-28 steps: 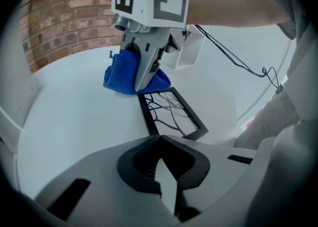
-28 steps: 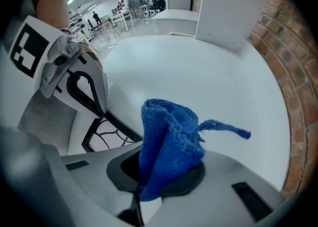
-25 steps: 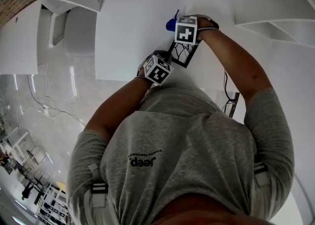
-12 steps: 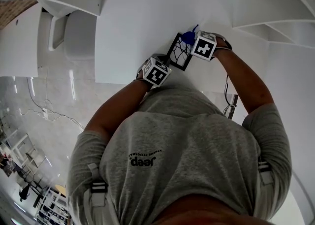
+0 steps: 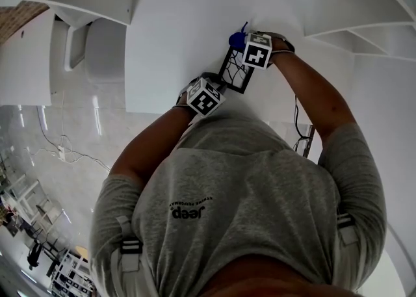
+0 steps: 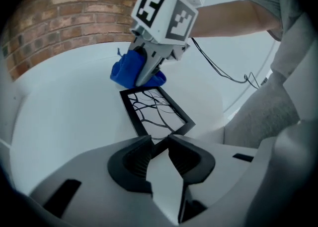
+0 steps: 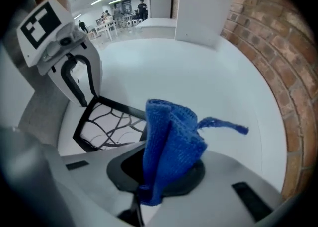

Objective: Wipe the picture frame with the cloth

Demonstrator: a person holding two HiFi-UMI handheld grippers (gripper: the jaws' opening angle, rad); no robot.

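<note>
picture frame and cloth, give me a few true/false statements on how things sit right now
1. The right gripper is shut on a blue cloth. True.
2. The picture frame stands upright on its edge. False: it lies on the white table.
3. The picture frame shows a black branch-like line design. True.
4. The left gripper is far from the picture frame. False: the frame's near corner sits between its jaws, which are opening.
</note>
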